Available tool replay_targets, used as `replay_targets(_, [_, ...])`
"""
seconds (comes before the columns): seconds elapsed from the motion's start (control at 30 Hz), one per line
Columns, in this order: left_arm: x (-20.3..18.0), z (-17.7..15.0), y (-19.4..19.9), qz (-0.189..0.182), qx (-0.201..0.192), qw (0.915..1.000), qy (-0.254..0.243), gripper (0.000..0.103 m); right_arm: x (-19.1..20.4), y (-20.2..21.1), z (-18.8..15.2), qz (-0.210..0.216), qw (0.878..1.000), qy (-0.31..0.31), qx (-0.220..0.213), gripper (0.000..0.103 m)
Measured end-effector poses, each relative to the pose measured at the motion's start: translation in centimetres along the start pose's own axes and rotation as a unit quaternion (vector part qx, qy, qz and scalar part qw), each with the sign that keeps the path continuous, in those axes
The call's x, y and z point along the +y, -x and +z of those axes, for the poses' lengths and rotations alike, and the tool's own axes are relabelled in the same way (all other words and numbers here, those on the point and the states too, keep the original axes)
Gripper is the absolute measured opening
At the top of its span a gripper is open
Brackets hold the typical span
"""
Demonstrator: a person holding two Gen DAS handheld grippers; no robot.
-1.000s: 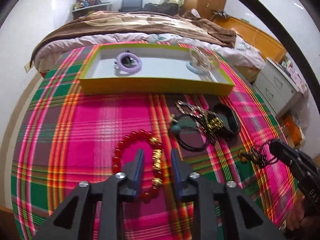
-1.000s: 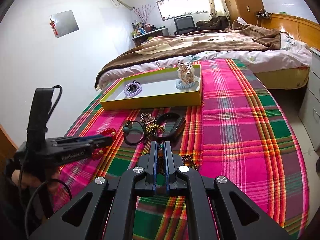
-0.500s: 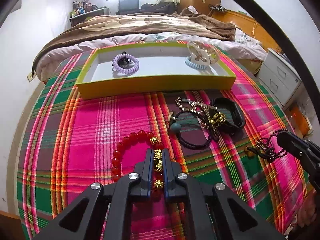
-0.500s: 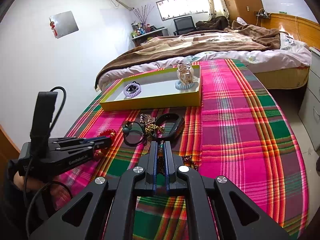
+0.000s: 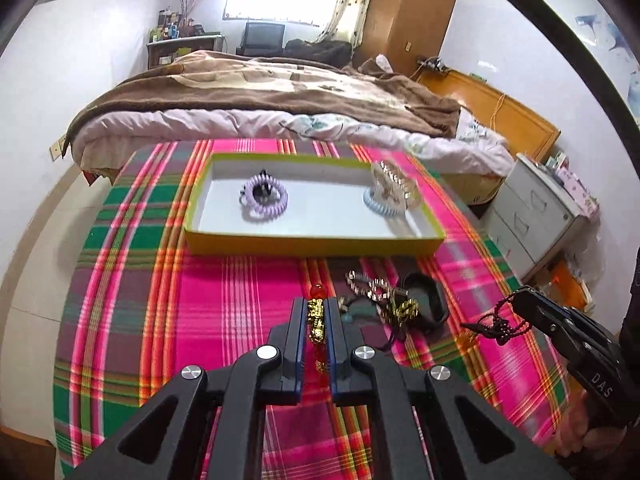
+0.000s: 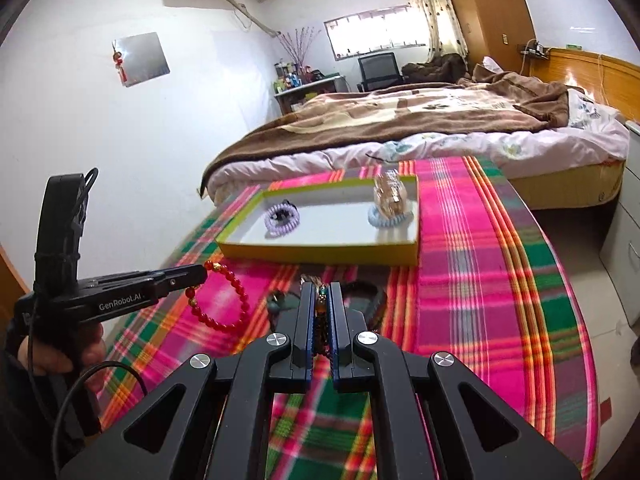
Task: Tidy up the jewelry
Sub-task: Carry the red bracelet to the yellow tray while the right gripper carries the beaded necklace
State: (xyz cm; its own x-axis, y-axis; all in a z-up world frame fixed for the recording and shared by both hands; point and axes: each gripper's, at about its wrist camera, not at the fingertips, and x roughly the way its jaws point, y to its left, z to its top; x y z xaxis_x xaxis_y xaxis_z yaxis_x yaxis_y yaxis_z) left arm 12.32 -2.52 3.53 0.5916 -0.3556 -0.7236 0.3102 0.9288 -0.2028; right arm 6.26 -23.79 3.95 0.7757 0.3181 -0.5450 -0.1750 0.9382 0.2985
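The left gripper (image 5: 316,308) has its fingers clenched on the red bead bracelet (image 6: 224,300), which hangs off the bench (image 5: 132,308) above an open stretch of plaid cloth on the left half. The yellow-rimmed tray (image 5: 312,242) sits near the far bench edge, with bare cloth between its near wall and the loose pile. The tray holds two coil bands, one purple (image 5: 264,200) and one blue (image 5: 382,208), plus one clear hair clip (image 5: 394,184) resting on the blue band. The pile (image 5: 396,308) of black bands and one gold chain lies on the cloth just right of the left gripper. The right gripper (image 6: 320,300) has its fingers clenched on one dark beaded strand (image 5: 504,322), raised near the right bench edge.
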Motion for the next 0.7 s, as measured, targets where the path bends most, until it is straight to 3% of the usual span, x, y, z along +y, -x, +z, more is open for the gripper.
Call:
replay_targets(0.37, [1.6,4.7,0.8,-0.006,-0.027,0.9995,0.015,0.008,1.5,-2.6,5.6,0.017,1.000,0.019,-0.010,0.006])
replay_targets(0.7, [3.4,9.1,-2.0,-0.008,-0.027,0.9994,0.021,0.008,0.7,-8.9,9.3,-0.002,1.000,0.016,0.019,0.006])
